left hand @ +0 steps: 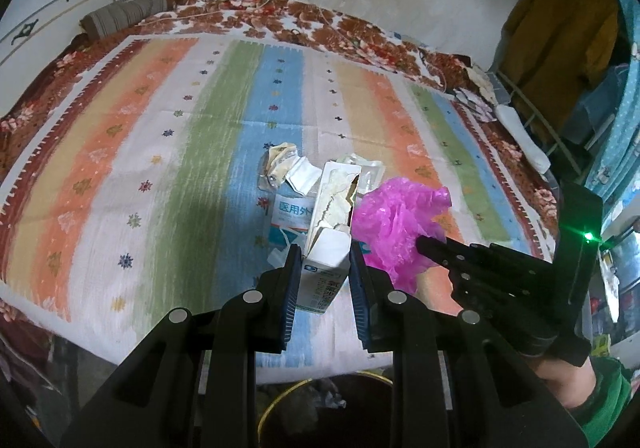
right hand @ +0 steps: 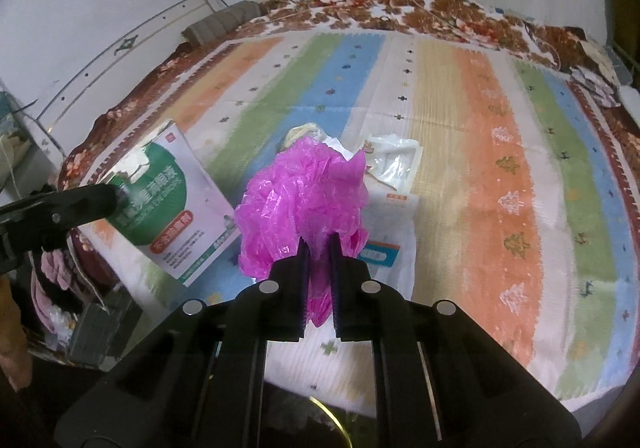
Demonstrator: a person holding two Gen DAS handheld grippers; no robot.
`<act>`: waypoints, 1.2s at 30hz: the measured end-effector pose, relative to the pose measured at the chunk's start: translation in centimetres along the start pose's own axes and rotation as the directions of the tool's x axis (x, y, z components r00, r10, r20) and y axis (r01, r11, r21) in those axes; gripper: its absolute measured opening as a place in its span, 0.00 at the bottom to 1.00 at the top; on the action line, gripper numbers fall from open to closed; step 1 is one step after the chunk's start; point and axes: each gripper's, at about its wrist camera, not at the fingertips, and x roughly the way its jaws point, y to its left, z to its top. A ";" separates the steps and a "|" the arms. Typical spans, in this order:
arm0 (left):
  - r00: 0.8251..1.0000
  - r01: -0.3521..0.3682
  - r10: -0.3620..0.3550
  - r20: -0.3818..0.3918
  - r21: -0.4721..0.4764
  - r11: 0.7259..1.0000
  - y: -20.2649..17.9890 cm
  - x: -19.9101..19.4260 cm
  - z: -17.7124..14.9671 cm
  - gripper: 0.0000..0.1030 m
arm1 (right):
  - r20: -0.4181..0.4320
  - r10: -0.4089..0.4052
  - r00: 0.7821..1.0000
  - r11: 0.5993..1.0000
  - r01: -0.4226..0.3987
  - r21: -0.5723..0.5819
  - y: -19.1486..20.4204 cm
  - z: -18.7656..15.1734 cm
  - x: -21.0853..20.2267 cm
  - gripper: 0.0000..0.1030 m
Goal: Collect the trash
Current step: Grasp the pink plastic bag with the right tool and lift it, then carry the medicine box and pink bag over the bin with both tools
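clamped between the pads of the left gripper, a torn white box was held tilted above the striped bedspread. a crumpled pink bag was pinched in the narrowly closed right gripper, just right of the box as seen from the left wrist. more trash was seen lying on the blue stripe beyond: a crushed wrapper, a blue-printed packet and a clear pouch. a bin with a yellow rim was glimpsed below the bed edge. a green sleeve was seen behind the right gripper.
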 end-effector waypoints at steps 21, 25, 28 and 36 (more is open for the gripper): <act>0.998 0.036 -0.037 0.058 0.029 0.999 -1.2 -5.8 -7.3 0.22 | 0.073 -0.055 0.996 0.998 0.056 -0.009 2.8 -8.5 -8.9 0.08; 0.998 0.042 -0.044 0.046 0.041 0.998 -1.8 -6.3 -9.1 0.22 | 0.061 -0.048 0.997 0.999 0.048 -0.007 3.2 -10.4 -9.6 0.08; 0.998 0.047 -0.049 0.037 0.045 0.998 -2.1 -6.7 -10.7 0.22 | 0.052 -0.054 0.997 0.998 0.055 -0.017 3.7 -11.7 -9.9 0.08; 0.999 0.048 -0.048 -0.019 0.027 0.998 -2.2 -6.5 -13.9 0.23 | -0.006 -0.048 0.999 0.998 0.048 -0.028 4.8 -15.2 -9.8 0.08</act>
